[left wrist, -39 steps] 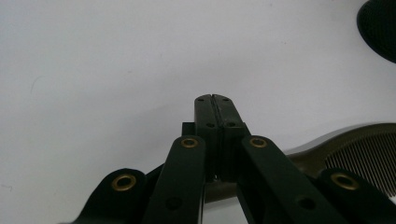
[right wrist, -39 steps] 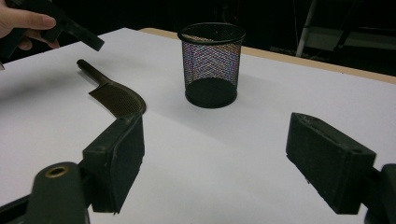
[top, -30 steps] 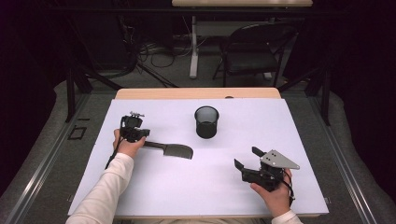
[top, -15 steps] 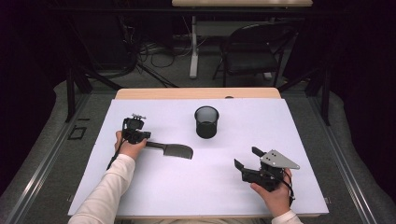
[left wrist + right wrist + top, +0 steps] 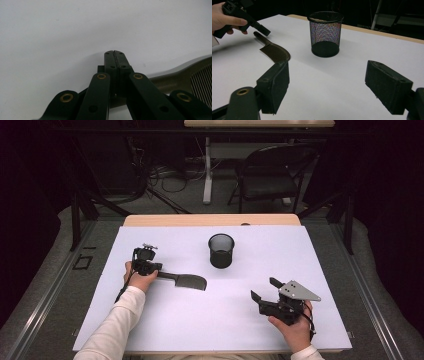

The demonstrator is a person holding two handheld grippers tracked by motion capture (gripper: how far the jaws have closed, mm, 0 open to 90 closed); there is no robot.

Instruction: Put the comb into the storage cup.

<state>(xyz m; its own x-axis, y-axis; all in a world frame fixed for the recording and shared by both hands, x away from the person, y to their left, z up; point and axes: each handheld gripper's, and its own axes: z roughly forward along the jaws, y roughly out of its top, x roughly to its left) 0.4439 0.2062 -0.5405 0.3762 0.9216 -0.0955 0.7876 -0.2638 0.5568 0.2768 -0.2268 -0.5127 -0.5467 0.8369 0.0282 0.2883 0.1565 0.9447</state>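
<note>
White table (image 5: 165,330), spatula (image 5: 182,281) beside left claw (image 5: 156,268)

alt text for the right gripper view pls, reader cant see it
Two open black jaws of the right gripper frame a white table with nothing between them. Beyond stands an upright black mesh cup; at far left the left gripper hovers at the handle of a dark slotted spatula lying flat.

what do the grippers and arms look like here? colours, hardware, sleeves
Both grippers are black. The left gripper has flat link arms with brass-coloured pivot rings. The right gripper has blocky rectangular pads and a grey three-cornered plate on top. A dark cable trails from the left one. Sleeves are white.
</note>
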